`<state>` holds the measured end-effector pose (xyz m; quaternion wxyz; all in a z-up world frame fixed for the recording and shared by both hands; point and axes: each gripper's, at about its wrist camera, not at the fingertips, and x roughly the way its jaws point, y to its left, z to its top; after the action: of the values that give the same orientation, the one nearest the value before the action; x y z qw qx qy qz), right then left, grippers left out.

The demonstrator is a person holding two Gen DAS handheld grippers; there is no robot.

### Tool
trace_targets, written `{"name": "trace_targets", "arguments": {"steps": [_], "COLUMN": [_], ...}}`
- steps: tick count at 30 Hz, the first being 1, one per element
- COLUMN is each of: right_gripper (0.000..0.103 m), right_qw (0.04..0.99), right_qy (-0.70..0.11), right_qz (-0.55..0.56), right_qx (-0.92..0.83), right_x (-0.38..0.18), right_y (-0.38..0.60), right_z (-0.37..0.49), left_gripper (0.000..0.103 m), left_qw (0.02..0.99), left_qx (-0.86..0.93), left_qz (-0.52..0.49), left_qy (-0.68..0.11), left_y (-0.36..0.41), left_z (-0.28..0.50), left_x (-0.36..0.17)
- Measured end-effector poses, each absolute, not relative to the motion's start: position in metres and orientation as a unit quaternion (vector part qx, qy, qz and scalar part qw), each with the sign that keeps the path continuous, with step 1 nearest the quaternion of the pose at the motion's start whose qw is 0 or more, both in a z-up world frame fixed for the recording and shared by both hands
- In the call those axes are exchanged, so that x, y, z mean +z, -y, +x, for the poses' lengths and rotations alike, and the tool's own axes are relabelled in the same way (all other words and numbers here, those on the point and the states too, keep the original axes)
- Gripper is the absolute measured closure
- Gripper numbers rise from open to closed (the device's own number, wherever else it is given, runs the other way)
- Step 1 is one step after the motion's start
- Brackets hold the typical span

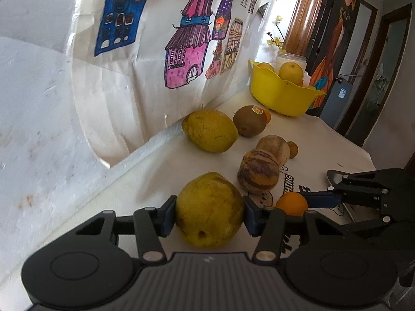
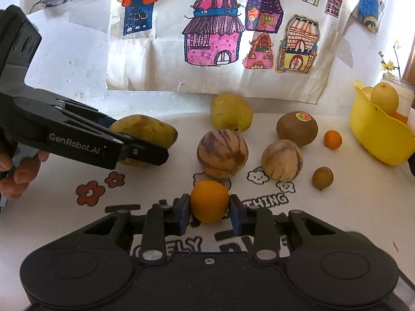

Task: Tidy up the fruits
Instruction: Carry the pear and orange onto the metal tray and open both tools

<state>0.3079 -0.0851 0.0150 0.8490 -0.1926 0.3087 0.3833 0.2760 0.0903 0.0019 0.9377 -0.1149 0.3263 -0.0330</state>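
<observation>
While your left gripper [image 1: 209, 212] jaws clamp a yellow-green pear [image 1: 209, 210], your right gripper [image 2: 209, 213] jaws squeeze an orange [image 2: 209, 200] on the near tabletop [image 2: 337, 220].

You get bright daylight in both views, pouring in from the window strip [image 1: 282, 13] at the far right of the wall, which blows out to pure white. The white plaster wall [image 1: 33, 98] glares and looks washed out. Shadows under the fruit on the white printed tablecloth [image 2: 337, 220] stay soft and short. Fisheye bending curves the edges, and the corners go black. The black gripper bodies near you look slightly soft; the mid-table stays sharp.
</observation>
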Motion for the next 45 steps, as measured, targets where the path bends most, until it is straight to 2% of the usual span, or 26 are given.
{"name": "trace_targets", "arguments": {"steps": [21, 32, 45], "right_gripper": [0.069, 0.070, 0.069], "right_qw": [0.920, 0.953, 0.955], "right_qy": [-0.267, -0.246, -0.258], "right_qz": [-0.101, -0.112, -0.129], "right_qx": [0.268, 0.134, 0.076], "right_x": [0.040, 0.030, 0.010], "right_y": [0.201, 0.265, 0.275], "right_z": [0.228, 0.214, 0.209], "left_gripper": [0.047, 0.047, 0.047], "left_qw": [0.927, 0.922, 0.916], "left_qx": [-0.083, -0.141, -0.170], "left_qz": [-0.161, -0.175, -0.148], "left_qy": [-0.328, -0.314, -0.333], "left_y": [-0.020, 0.049, 0.098], "left_z": [0.243, 0.257, 0.272], "left_x": [0.011, 0.019, 0.010]}}
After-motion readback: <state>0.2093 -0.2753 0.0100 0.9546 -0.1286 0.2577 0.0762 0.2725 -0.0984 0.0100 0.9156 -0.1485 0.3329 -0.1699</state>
